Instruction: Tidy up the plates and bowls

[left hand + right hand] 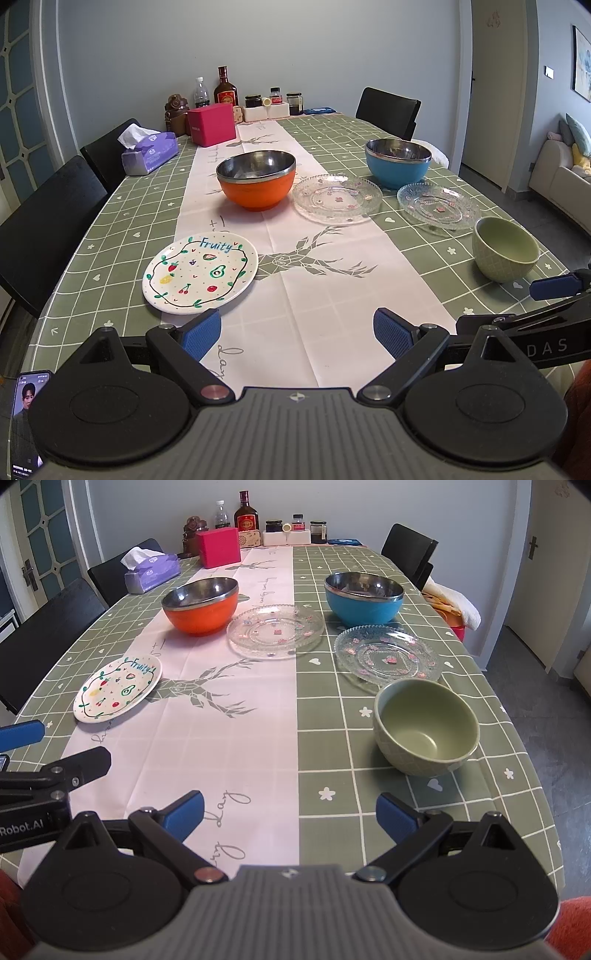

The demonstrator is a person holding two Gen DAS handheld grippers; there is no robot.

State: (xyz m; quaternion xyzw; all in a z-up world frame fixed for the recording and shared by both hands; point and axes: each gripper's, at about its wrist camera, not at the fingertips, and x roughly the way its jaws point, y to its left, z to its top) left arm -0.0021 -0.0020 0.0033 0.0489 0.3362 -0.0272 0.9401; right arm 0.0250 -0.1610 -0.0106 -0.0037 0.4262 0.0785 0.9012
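While we hold the left gripper [297,334] wide and empty at lower centre, the fruit plate [200,272] lies flat just above; its low rim could slip. From the right gripper [290,814], equally wide, the green bowl [426,727] at right might tip.

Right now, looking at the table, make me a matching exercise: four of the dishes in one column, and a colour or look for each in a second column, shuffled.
Column one:
1. bowl nearest the right gripper
2. bowl beside the tissue box side
3. far right bowl
4. plate nearest the left gripper

Column two:
A. blue outside, steel inside
B. white with painted fruit
C. pale green
D. orange outside, steel inside

Pairs: 1-C, 2-D, 3-A, 4-B
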